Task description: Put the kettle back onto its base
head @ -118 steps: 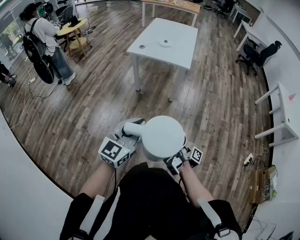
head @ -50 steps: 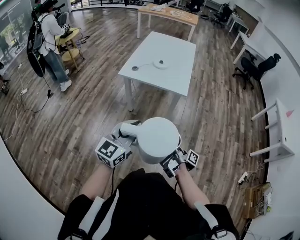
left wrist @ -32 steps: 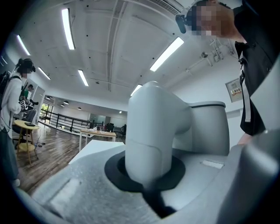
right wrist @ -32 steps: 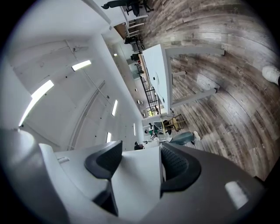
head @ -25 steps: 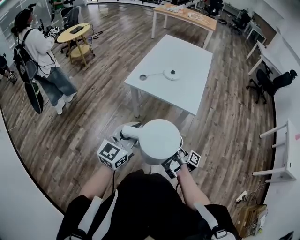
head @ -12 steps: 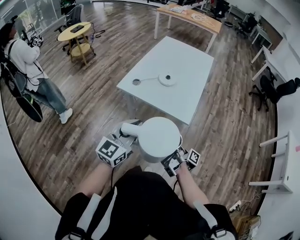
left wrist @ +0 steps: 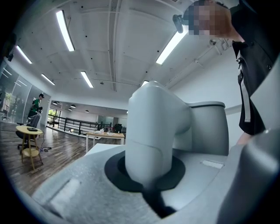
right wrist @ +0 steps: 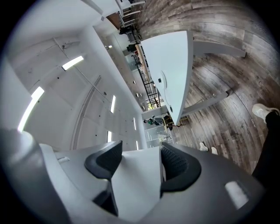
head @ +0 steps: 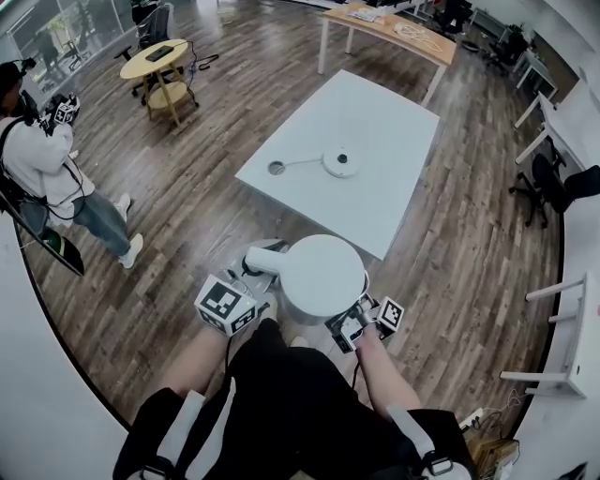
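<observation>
I carry a white kettle [head: 323, 275] low in front of me, above the wood floor. My left gripper [head: 255, 266] is shut on the kettle's thick white handle [left wrist: 151, 131], which fills the left gripper view. My right gripper [head: 356, 315] is on the kettle's right side. Its two dark pads [right wrist: 177, 164] are shut on a white part of the kettle [right wrist: 136, 175]. The round white base [head: 338, 164] lies on the white table [head: 394, 112] ahead of me, with a cord running left to a small round plug [head: 276, 169]. The right gripper view shows the table [right wrist: 175, 52] sideways.
A person [head: 37, 159] stands at the left on the floor, holding a marker cube. A round wooden side table [head: 159, 61] is behind them. A long wooden table [head: 389, 28] stands at the back. Office chairs [head: 562, 183] and white desks [head: 577, 319] line the right wall.
The white table with the base has drawn closer and lower in the head view. The person at the left has slid towards the left edge. Both grippers keep their hold on the kettle.
</observation>
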Motion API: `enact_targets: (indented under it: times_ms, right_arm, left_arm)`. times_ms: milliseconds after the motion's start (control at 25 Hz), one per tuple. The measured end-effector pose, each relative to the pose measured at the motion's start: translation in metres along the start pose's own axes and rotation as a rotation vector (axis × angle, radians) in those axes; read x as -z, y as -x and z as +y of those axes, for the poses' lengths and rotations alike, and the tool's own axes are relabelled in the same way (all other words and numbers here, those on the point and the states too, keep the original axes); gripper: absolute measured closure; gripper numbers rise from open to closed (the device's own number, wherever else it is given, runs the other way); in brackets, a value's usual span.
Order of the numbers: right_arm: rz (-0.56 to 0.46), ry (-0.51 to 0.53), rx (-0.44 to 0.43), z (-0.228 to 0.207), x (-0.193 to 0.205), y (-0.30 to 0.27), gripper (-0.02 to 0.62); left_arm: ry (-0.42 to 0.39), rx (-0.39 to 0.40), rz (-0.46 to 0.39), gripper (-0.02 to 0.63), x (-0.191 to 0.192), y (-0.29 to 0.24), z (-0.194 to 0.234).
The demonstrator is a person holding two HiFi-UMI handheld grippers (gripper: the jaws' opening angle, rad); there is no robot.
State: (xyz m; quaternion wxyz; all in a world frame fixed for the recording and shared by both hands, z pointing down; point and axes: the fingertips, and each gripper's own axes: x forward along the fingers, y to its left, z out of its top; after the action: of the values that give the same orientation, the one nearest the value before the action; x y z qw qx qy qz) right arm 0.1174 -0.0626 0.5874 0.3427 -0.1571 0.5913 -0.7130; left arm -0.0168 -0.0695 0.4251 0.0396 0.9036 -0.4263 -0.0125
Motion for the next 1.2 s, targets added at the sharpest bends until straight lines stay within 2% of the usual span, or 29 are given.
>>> enact_targets:
  times_ms: [520, 1200]
  right_arm:
    - [-0.108, 0.044, -0.017, 0.005, -0.054, -0.068, 0.322]
    - [-0.095, 0.048, -0.026, -0.009, -0.09, -0.18, 0.321]
  left_arm:
    - [0.008, 0.118, -0.014, 0.606, -0.006, -0.067, 0.076]
    - [-0.001, 0.112, -0.025, 0.606, -0.014, -0.103, 0.184]
